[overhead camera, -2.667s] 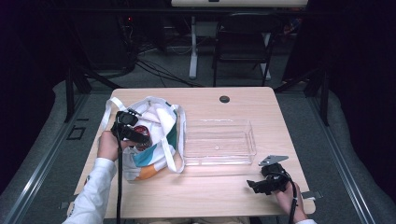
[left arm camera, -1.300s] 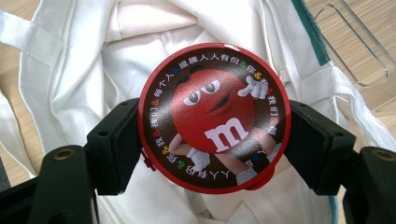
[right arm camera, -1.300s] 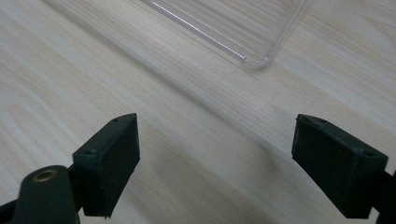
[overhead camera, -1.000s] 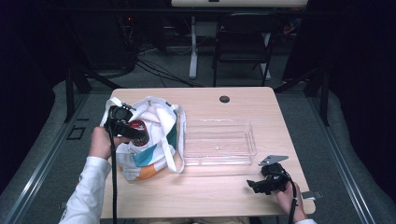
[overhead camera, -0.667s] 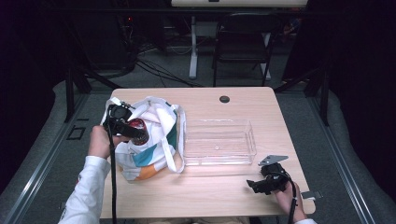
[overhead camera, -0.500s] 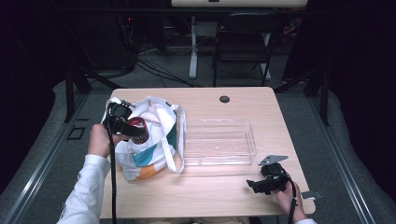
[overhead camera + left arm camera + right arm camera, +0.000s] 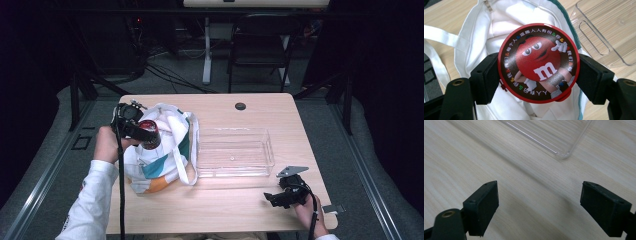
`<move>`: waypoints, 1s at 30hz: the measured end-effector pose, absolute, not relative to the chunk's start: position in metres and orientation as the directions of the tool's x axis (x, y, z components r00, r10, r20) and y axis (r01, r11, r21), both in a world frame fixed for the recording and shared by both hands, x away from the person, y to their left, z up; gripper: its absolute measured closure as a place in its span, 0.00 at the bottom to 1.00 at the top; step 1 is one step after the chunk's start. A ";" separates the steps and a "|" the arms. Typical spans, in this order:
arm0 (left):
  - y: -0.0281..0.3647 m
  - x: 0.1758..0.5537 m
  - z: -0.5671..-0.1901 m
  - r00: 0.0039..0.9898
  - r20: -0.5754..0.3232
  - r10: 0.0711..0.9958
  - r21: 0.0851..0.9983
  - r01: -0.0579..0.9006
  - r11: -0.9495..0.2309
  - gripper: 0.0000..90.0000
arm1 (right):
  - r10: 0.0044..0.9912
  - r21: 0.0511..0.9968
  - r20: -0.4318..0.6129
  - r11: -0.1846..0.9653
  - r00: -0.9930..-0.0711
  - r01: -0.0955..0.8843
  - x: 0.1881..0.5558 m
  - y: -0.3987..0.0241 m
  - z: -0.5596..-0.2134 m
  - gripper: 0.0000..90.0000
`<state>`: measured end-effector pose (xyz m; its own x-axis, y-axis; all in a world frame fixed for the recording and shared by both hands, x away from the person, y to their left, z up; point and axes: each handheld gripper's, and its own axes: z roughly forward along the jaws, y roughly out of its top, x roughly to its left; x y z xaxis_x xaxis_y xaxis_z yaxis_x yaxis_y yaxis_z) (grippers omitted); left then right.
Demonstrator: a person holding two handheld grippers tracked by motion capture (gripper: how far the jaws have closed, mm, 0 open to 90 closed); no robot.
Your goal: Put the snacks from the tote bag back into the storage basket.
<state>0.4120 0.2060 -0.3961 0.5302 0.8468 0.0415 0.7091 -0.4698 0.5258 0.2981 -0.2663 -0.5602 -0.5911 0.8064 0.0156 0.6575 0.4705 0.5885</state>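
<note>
My left gripper [image 7: 145, 134] [image 7: 538, 80] is shut on a round red candy tin [image 7: 538, 62] with a cartoon lid, seen from above the white tote bag [image 7: 160, 150] [image 7: 506, 25]. The tin [image 7: 149, 135] hangs just over the bag's open mouth at the table's left. Both black pads [image 7: 486, 77] press on the tin's sides. My right gripper [image 7: 272, 198] [image 7: 541, 207] stands open near the table's front right edge, with bare wood between its jaws.
A clear plastic tray [image 7: 235, 152] [image 7: 604, 32] [image 7: 554, 135] lies in the middle of the wooden table [image 7: 220, 210], right of the bag. A small black disc [image 7: 240, 106] sits at the far edge. A chair [image 7: 260, 45] stands beyond the table.
My left gripper has lifted the red tin up out of the tote bag. The right gripper has stayed where it was.
</note>
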 end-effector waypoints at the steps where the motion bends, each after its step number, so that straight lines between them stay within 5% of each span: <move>1: 0.206 0.412 -0.395 0.533 0.042 0.845 0.527 0.707 -0.472 0.29 | 0.809 0.590 0.016 0.467 -0.588 0.659 0.298 -0.266 -0.560 0.16; 30: 0.180 0.419 -0.376 0.576 0.056 0.815 0.528 0.676 -0.514 0.29 | 0.807 0.600 0.022 0.461 -0.590 0.654 0.297 -0.266 -0.560 0.16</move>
<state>0.4190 0.1801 -0.3761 0.5761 0.8154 0.0560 0.6763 -0.5141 0.5276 0.2974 -0.2665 -0.5604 -0.5896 0.8074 0.0223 0.6541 0.4610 0.5996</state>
